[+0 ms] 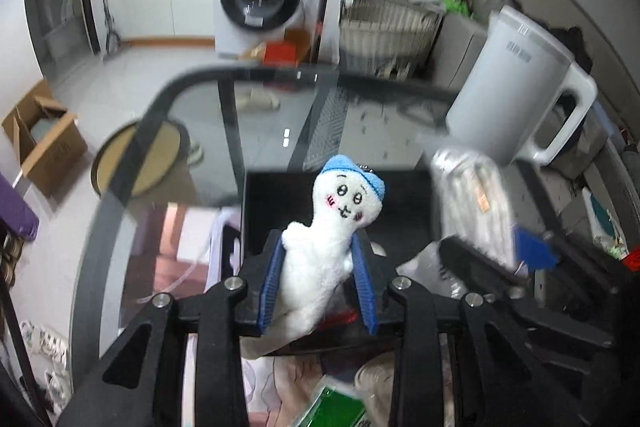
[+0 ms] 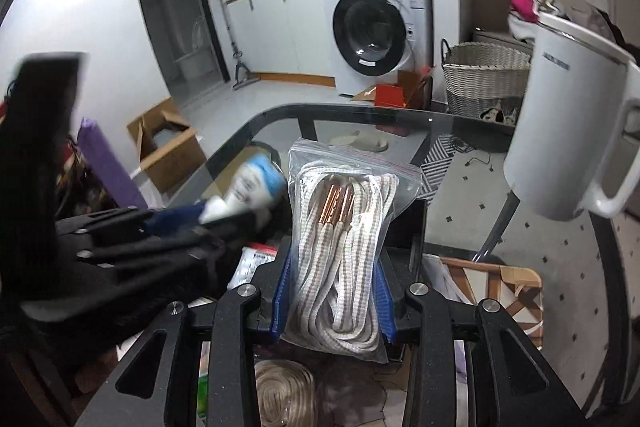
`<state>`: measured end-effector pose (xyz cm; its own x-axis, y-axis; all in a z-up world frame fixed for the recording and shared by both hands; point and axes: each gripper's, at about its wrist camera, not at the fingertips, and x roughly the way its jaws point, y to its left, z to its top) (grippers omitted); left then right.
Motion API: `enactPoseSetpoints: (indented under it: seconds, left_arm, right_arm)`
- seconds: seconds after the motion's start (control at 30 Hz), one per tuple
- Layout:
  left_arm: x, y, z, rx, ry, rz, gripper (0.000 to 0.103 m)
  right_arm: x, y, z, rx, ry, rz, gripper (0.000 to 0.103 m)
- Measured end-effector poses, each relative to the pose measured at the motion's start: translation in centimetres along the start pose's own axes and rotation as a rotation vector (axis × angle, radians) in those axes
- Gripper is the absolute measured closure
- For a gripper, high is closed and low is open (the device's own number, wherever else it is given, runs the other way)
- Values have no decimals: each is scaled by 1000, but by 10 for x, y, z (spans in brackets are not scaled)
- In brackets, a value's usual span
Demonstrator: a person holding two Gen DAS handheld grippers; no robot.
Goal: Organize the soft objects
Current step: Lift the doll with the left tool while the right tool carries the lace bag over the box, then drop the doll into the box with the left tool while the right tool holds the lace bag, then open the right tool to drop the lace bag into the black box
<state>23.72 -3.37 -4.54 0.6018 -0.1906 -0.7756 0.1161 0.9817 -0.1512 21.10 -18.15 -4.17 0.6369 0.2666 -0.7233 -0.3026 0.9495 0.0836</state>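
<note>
Left gripper (image 1: pixel 318 267): blue pads clamped on small white plush doll with blue cap (image 1: pixel 320 239), held above black open box (image 1: pixel 260 211) on glass table (image 1: pixel 192 163). Right of doll, right gripper (image 2: pixel 334 287) clamped on clear zip bag of white striped laces (image 2: pixel 340 235), above same box. White plastic jug (image 2: pixel 560 131) further right.

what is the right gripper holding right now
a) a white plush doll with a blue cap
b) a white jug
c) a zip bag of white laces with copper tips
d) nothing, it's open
c: in the right wrist view the right gripper has its blue pads pressed on both sides of the zip bag of white laces, while the plush doll sits in the left gripper.
</note>
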Motion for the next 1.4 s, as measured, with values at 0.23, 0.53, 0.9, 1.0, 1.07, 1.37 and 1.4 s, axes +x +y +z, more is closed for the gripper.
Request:
enactPoseSetpoints:
  seconds: [0.23, 0.53, 0.9, 1.0, 1.07, 1.37, 1.4]
  left_arm:
    - [13, -4, -3, 11, 73, 50, 69]
    - [8, -2, -8, 43, 68, 48, 57]
    - [-22, 6, -2, 7, -23, 33, 49]
    - [-28, 11, -2, 4, -42, 37, 49]
    - [-34, 15, -2, 4, -54, 44, 49]
    - [-40, 53, -8, -37, -42, 87, 49]
    - [-41, 55, -9, -34, -42, 90, 49]
  right_arm:
    - [11, -5, -10, 29, 66, 56, 56]
    - [21, -10, -15, 53, 141, 35, 50]
    - [-8, -11, 1, 84, 3, 17, 65]
    - [-21, -7, 11, 99, -73, 56, 66]
    - [-26, 6, 19, 72, -110, 91, 66]
    - [25, 26, 21, 116, 27, 94, 62]
    - [29, 26, 21, 116, 49, 73, 61]
